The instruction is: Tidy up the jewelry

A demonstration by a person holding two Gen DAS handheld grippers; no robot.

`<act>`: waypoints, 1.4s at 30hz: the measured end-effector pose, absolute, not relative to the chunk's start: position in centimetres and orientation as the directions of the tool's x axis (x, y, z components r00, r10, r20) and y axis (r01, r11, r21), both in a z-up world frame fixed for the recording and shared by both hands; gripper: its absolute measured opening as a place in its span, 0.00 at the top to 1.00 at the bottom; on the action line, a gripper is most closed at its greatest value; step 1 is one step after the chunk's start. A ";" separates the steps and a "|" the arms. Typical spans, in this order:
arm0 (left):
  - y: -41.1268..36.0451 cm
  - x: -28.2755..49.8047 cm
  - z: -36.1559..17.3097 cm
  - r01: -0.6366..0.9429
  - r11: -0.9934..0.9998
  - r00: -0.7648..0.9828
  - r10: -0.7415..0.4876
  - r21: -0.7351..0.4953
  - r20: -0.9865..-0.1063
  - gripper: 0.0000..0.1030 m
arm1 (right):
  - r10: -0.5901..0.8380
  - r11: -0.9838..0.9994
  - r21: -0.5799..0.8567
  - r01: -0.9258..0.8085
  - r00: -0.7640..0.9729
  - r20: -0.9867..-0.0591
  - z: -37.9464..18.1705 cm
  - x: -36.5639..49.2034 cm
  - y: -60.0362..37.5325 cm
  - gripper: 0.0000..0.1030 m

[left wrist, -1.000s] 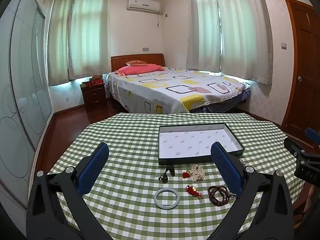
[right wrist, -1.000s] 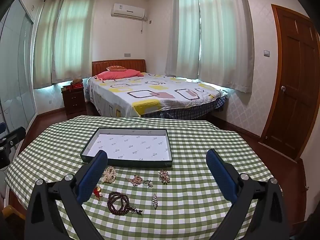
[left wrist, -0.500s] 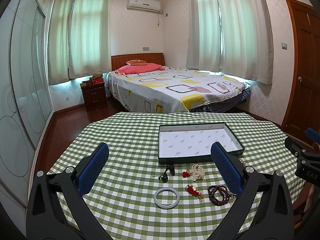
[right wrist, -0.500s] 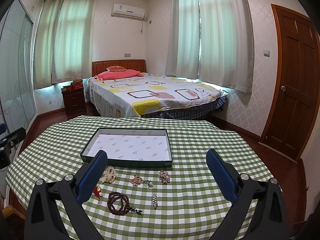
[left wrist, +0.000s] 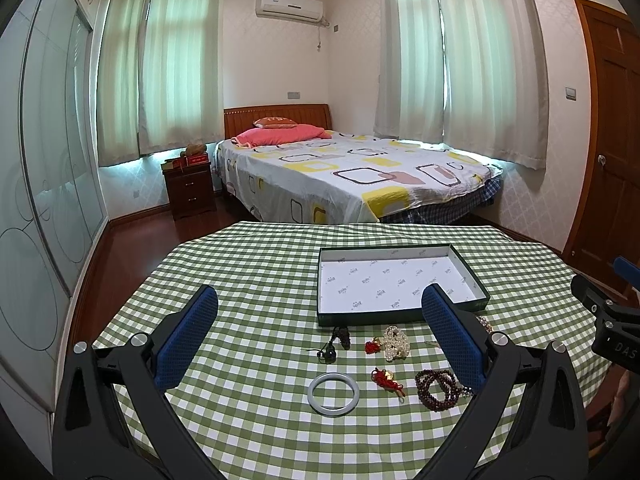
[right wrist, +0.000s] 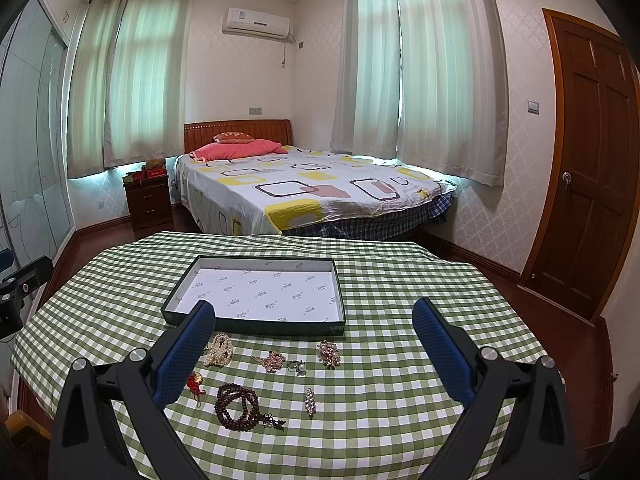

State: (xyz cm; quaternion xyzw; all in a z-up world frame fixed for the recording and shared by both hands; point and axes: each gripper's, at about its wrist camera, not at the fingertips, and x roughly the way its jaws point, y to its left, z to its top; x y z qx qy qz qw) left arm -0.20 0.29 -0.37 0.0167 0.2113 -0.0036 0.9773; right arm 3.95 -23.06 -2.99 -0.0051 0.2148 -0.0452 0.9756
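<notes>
change: none, we keep left gripper (left wrist: pixel 320 320) and right gripper (right wrist: pixel 314 332) wide open, empty | jewelry: bangle (left wrist: pixel 331 393), dark bead bracelet (right wrist: pixel 237 406) between our fingers; tray (right wrist: pixel 256 326) ahead, unfilled | sorting unstarted

tablecloth (right wrist: pixel 400 312): matt woven cloth, green-and-white check
tray (right wrist: pixel 256 326): dark card walls, white printed paper lining
bangle (left wrist: pixel 333 393): smooth, glossy, pale, stone-like, nearer than the tray
bead strand (right wrist: pixel 236 406): polished dark wood-like beads
pearl strand (right wrist: pixel 219 350): lustrous cream beads
left gripper fingers (left wrist: pixel 188 336): blue, fine-textured pads on matt black plastic
</notes>
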 end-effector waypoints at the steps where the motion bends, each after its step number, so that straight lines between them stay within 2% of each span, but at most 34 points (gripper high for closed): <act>1: 0.3 -0.2 -0.4 0.015 0.999 0.910 0.000 0.032 -0.414 0.03 | -0.090 0.996 -0.030 0.086 0.904 -0.419 -3.0 3.9 -23.0 0.06; 42: 0.4 -0.6 -0.8 0.016 1.000 0.905 -0.004 0.026 -0.424 0.04 | -0.087 0.996 -0.028 0.083 0.903 -0.421 -3.2 4.0 -22.8 0.06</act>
